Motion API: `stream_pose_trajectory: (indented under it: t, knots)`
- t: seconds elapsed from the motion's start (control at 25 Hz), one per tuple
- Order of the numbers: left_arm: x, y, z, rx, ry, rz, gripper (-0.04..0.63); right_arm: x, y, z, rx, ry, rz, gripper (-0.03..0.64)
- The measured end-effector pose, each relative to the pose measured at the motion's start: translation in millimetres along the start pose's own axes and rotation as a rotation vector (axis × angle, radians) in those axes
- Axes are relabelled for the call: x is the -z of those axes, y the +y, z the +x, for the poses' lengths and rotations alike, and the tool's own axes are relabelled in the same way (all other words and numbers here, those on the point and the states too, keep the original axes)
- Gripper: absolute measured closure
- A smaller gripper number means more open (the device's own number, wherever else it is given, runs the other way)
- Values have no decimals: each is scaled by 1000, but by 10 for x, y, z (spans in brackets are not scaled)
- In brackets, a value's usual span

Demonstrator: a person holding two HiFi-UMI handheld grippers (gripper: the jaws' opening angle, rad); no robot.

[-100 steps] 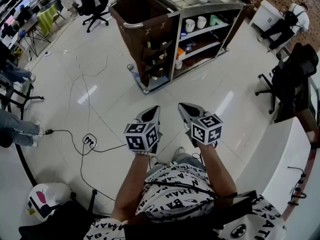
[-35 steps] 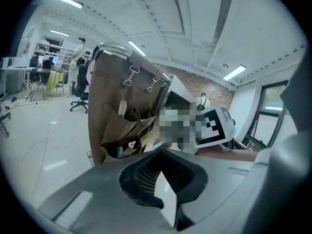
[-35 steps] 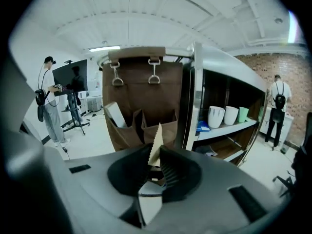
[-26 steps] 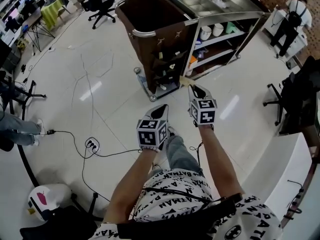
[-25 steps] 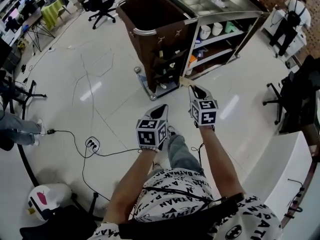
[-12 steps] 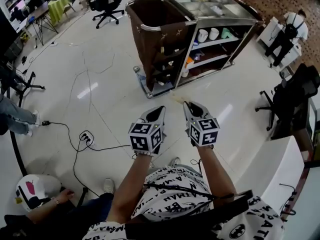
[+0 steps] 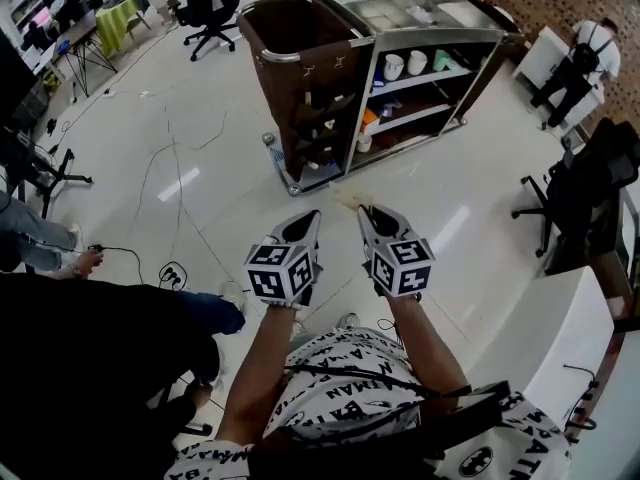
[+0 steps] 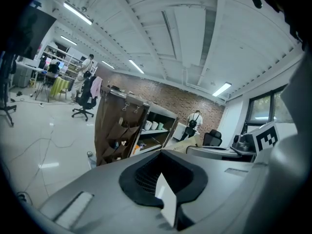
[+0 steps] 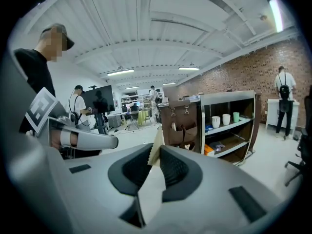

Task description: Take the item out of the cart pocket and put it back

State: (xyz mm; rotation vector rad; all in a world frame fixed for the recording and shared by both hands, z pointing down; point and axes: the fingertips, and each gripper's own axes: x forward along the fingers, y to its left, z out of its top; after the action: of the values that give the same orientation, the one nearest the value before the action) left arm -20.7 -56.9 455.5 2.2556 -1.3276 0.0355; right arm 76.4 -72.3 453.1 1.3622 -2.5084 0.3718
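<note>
pinching sachet in right tongs

Cart ahead; packet in right tool; left tool alongside

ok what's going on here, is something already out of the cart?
A person with a gripper in each hand stands back from the cart. The right gripper is pinching a thin pale packet, well clear of the cart's side pockets, so the item is out and not yet put back. The left gripper is shut and holds nothing.
</note>
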Motion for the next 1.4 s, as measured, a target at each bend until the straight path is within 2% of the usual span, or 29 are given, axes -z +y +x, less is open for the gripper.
stream_pose_trajectory:
  t: [0.48,0.96,1.4]
  knots:
    - [34,-79,120,-25,12,-7,595,-18,-221,-135,22,-17,32,559]
    - [202,-28,107,-35,15,-16,595,114,-190,-89,12,-16,31,560]
    - [198,-62,57,-45,32,-15,595,73,-152,-137,-2,-20,61,561]
